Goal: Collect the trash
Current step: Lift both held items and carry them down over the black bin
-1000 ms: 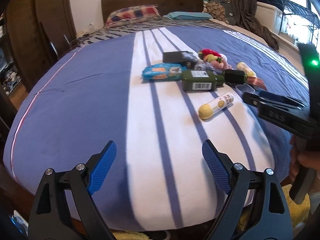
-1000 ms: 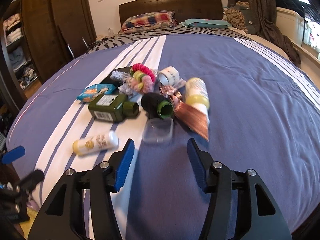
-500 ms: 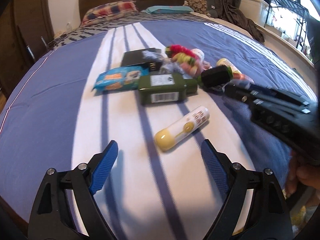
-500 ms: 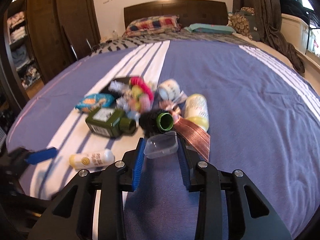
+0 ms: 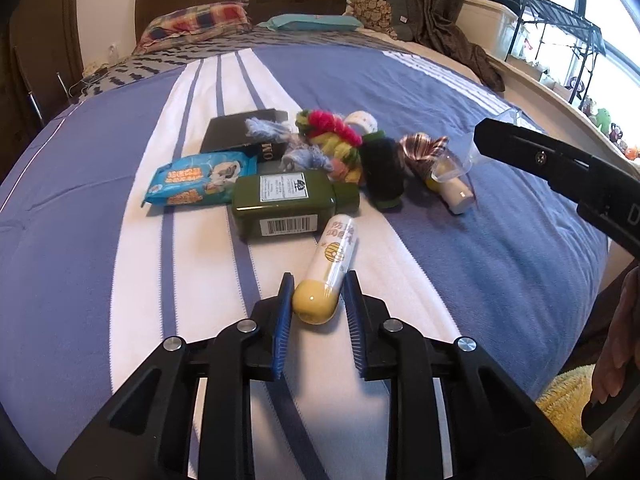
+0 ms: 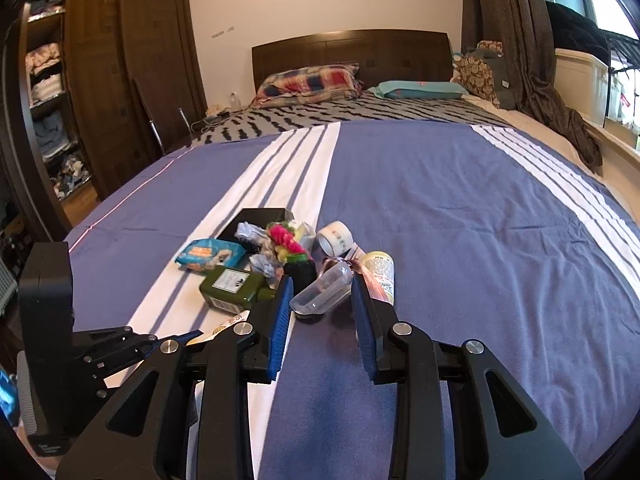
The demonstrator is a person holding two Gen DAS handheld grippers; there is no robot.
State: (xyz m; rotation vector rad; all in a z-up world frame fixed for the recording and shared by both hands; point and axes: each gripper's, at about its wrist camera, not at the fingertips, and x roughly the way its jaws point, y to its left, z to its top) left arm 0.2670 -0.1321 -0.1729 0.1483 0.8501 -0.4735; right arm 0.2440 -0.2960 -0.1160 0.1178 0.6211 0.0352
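Black box [image 5: 256, 136] shows letters "MO" — green bottle [image 5: 286, 204] bears a barcode.

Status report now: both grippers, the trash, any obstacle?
Left gripper shut on yellow-capped tube. Right gripper closing on clear plastic cup, lifted off bed. Remaining trash pile ahead; nothing blocking.

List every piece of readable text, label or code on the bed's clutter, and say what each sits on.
"MO": gold letters on the black box, the rest hidden.
Chinese characters, roughly "防治", on the white tube; not sure.
Barcode on the green bottle; digits too small. Its white label is too small as well.
Orange lettering on the blue packet: blurred.
Print on the yellow-capped bottle: blurred.
"D" on the right gripper body.
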